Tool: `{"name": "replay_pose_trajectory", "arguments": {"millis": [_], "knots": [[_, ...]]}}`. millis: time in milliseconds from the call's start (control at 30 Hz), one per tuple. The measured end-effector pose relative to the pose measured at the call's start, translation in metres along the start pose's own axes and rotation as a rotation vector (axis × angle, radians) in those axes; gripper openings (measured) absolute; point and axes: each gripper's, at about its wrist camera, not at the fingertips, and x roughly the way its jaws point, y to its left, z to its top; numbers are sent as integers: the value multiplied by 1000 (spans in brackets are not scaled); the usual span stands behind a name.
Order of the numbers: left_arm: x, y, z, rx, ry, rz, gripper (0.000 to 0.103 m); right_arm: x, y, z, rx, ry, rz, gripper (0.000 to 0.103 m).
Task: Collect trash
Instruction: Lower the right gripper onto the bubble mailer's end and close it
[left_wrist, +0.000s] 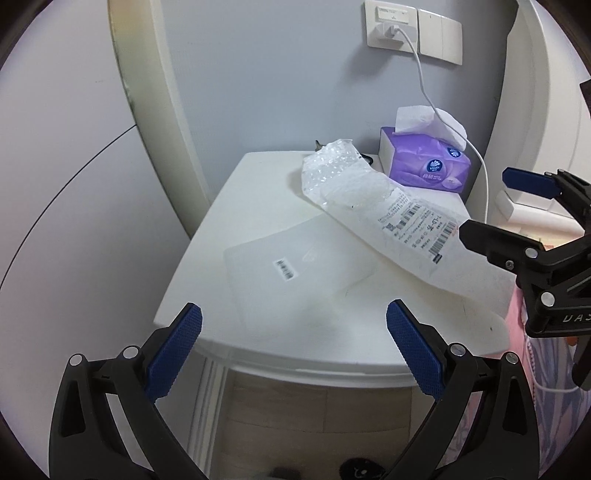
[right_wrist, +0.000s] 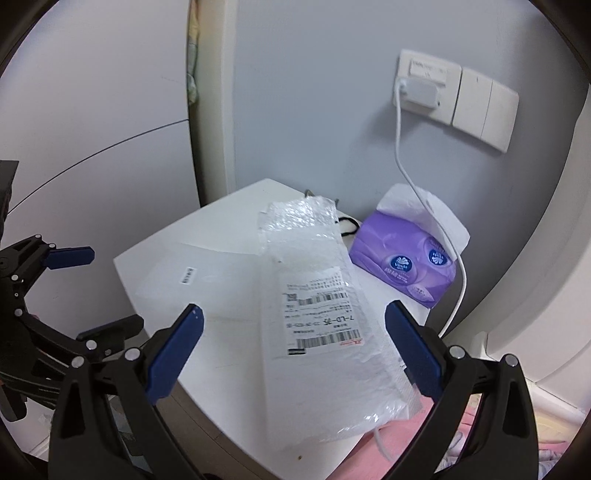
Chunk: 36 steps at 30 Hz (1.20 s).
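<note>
Pale grey walls closed in a corner where a small white bench (left_wrist: 207, 258) carried the clutter, with a white wall socket (right_wrist: 424, 88) above it and a white charger cable (right_wrist: 400, 155) hanging down. On the bench lay two pieces of trash: a long white bubble-wrap mailer bag with a printed shipping label (right_wrist: 321, 332), its near end overhanging the bench edge, and a flat clear plastic sleeve with a small barcode sticker (left_wrist: 291, 273) beside it, partly tucked under the mailer. A purple soft pack of tissues (left_wrist: 428, 162) sat behind them against the wall.

Both tools hovered short of the trash, touching nothing. The left gripper (left_wrist: 293, 347) had its blue-padded jaws wide apart facing the sleeve; the right gripper (right_wrist: 293, 347) held its jaws equally spread over the mailer's near end.

Judging by the layout, the sleeve would be the awkward one: lying flat and slick, it could slide away rather than lift. Pulling the mailer first might drag the sleeve off the bench, and a high sweep could snag the cable.
</note>
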Motion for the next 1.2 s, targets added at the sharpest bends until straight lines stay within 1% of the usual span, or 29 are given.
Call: {"name": "replay_pose_trajectory", "arguments": {"millis": [367,633,867,1100,1200], "knots": [[32,-20,22,44,4,-32,97,42,-42,3,62,68,14,96],[55,-35,33,72,9,-60,97,63,-50,0,36,120,15,96],[68,-40,40,117,11,-95,97,80,-62,-2,57,153,36,96],[79,-43,39,119,29,-123,97,93,-66,-3,52,194,48,96],[81,-43,36,115,30,-122,97,100,-66,-3,49,218,55,96]]}}
